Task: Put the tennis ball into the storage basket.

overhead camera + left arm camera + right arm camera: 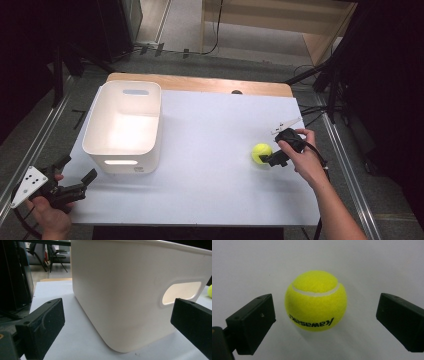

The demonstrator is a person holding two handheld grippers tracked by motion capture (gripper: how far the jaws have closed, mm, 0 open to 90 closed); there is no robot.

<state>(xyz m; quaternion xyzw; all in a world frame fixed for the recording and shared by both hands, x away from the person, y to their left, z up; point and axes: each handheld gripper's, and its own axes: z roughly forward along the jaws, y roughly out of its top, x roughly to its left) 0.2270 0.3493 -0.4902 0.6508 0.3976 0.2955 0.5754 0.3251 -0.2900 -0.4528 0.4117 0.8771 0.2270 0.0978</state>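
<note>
The right gripper (324, 315) is hovering at a tennis ball (316, 300) near the right edge of the desk (210, 170), its jaws standing wide open on either side, touching nothing. The ball is looking light, springy and fuzzy, so it should grip well but may roll; squeezing across its widest middle seems best. Black writing on the felt is reading "Kawasaki", upside down. The left gripper (75, 187) is waiting at the near left corner, jaws open and empty, facing a white bin (130, 290)
</note>
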